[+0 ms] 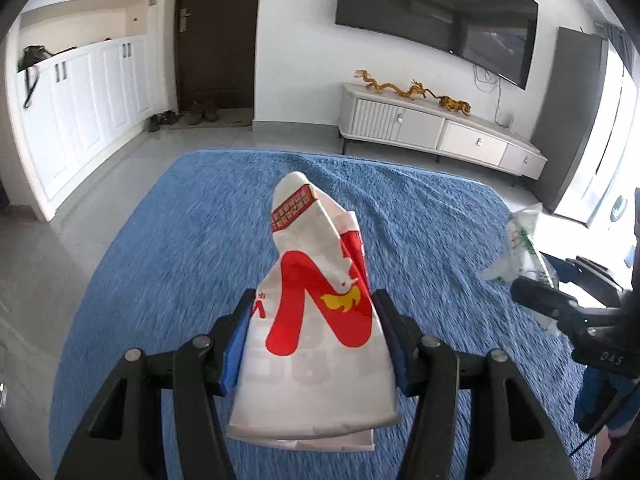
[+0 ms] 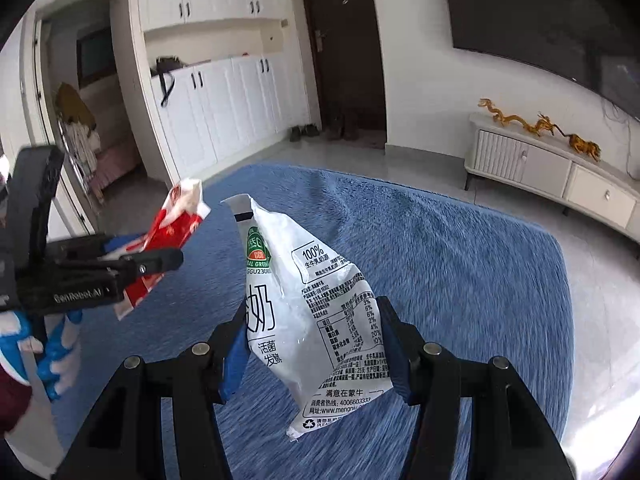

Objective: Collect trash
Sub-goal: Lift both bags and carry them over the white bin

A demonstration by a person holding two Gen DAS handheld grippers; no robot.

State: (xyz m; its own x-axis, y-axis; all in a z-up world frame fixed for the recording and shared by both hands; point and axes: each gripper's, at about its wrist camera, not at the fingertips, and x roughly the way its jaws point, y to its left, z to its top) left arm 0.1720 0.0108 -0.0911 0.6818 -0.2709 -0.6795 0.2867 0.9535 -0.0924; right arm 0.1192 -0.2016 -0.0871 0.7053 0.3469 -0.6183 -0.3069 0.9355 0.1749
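The left hand-held gripper is clamped on a white paper bag with a red swirl print; both blue-padded fingers press against its sides, and the bag stands upright between them, its folded top pointing toward 12 o'clock. The bag is held in the air above the blue shaggy rug, touching nothing else.

The right hand-held gripper is closed around a white plastic milk pouch with green logo and black print. The pouch sits crumpled between the fingers, its torn top leaning toward 11 o'clock and its lower corner hanging below the jaws, also clear of the rug.

In the right wrist view the left hand-held gripper with its red-and-white bag shows at 9 o'clock, just beside the pouch but apart from it. In the left wrist view the right hand-held gripper and pouch appear at 3 o'clock.

Beyond the rug, a white TV cabinet stands at 1 o'clock, carrying golden dragon figures under a wall-mounted TV. A dark door is at 11 o'clock, with shoes on the tiled floor before it and white cupboards at 10 o'clock.
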